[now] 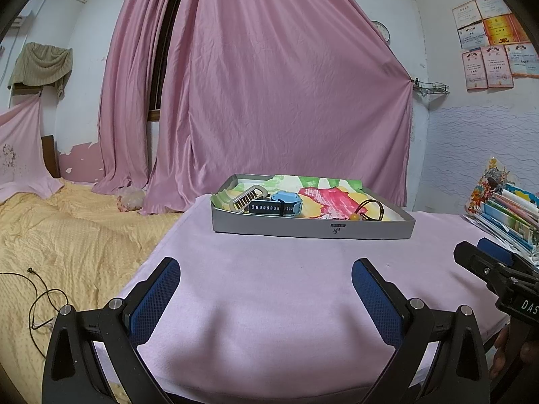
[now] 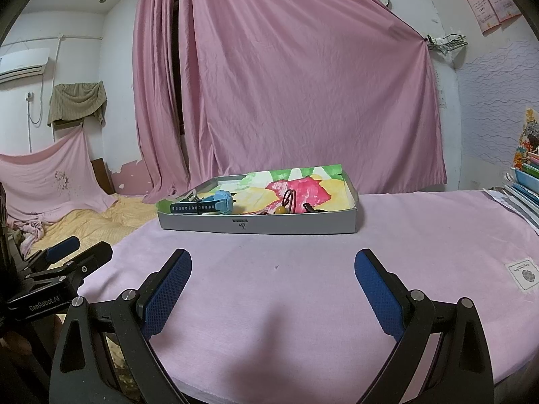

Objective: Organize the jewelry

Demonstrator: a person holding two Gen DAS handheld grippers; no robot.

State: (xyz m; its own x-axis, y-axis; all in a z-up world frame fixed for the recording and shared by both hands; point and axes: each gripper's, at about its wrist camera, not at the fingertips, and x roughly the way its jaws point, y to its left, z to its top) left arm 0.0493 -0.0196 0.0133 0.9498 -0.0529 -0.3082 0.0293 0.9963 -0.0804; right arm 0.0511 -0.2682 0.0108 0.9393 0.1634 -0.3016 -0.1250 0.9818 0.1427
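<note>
1. The left wrist view alone shows a beige comb-like clip [image 1: 246, 198] at the left end of the grey tray [image 1: 313, 229]; from the right wrist it is mostly hidden behind the blue watch [image 2: 208, 203].
2. The tray sits on the pink-covered table [image 1: 269, 286], well ahead of both grippers.
3. Counted in the tray: one watch, one clip, one dark cord with an amber bead [image 1: 354, 217] (smaller dark bits unclear).
4. Left gripper [image 1: 266, 277] and right gripper [image 2: 273, 269]: both spread wide, holding nothing.
</note>
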